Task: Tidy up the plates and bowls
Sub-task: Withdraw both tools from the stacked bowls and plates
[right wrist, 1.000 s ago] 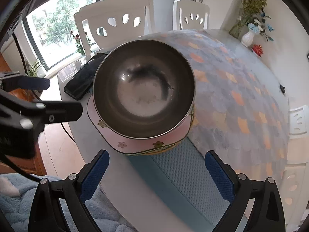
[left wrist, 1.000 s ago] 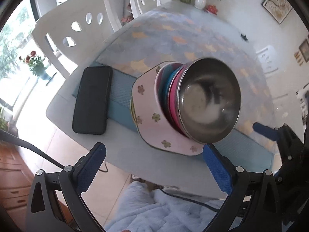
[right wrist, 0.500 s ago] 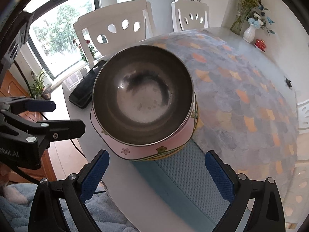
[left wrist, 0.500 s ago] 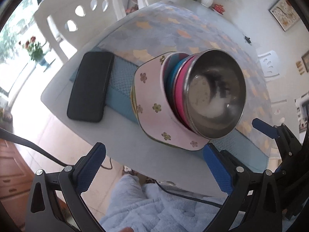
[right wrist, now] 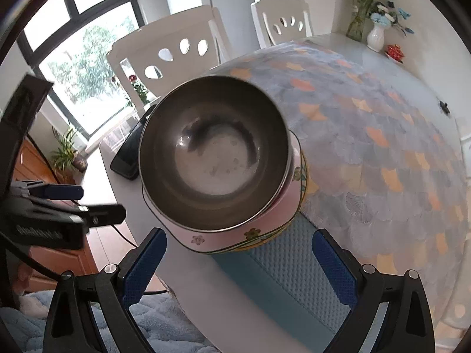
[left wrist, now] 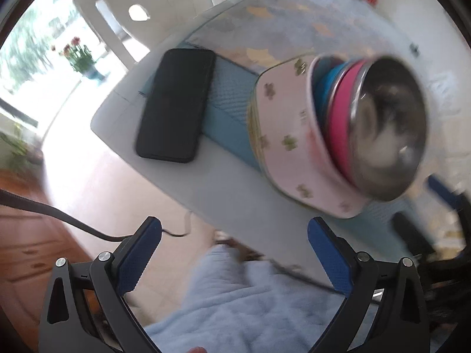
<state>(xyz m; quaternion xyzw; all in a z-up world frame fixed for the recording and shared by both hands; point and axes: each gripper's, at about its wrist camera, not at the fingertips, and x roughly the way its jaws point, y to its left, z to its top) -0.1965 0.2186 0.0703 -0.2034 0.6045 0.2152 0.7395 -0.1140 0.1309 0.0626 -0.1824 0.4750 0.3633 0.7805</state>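
A stack of dishes stands on a blue mat near the table's front edge. A steel bowl sits on top, over a pink bowl and a blue bowl, all on a pink flowered square plate that also shows in the right wrist view. My left gripper is open and empty, back from the table edge, left of the stack. My right gripper is open and empty, just in front of the stack. The left gripper shows at the left of the right wrist view.
A black phone lies on the table left of the stack. White chairs stand behind the table. A white vase with flowers sits at the far end. A light blue fleece lies below the grippers.
Both grippers have drawn back from the stack and stayed open. The left view has swung left and blurred. The stack has not moved.
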